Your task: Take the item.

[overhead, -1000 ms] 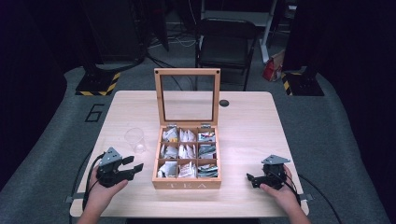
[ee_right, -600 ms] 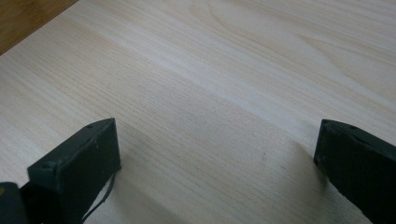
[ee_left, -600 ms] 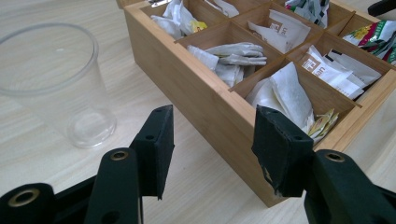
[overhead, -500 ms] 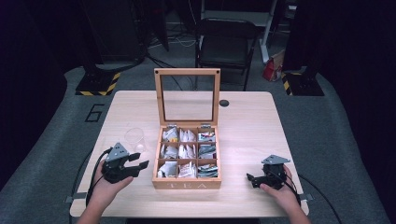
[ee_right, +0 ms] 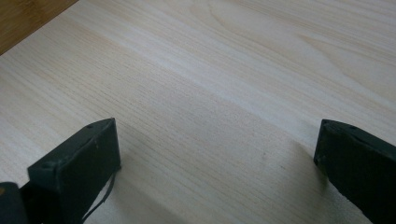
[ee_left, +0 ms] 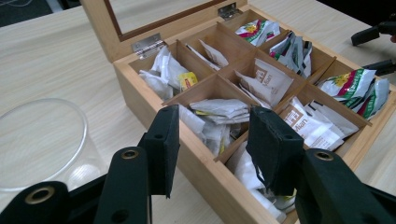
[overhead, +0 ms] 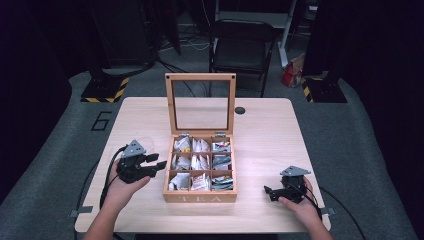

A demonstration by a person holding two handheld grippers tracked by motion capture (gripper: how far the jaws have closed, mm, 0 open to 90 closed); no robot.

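Wooden tea box is sited at centre of the surface, glass lid raised upright at the rear. Nine compartments are seen, each w/ tea bags; the word TEA is marked on the front wall.

L hand-held gripper is held just beside the box's left wall, approx. level w/ the middle row, pointed at the box. In the left gripper view its jaws are seen parted to a moderate gap, nothing between them, lined up over the near wall and the middle-row compartment behind it. A clear cup is noted on the surface next to it.

R hand-held gripper is rested low, right of the box & apart from it. Its jaws are spread wide, nothing gripped; bare wood is seen between them
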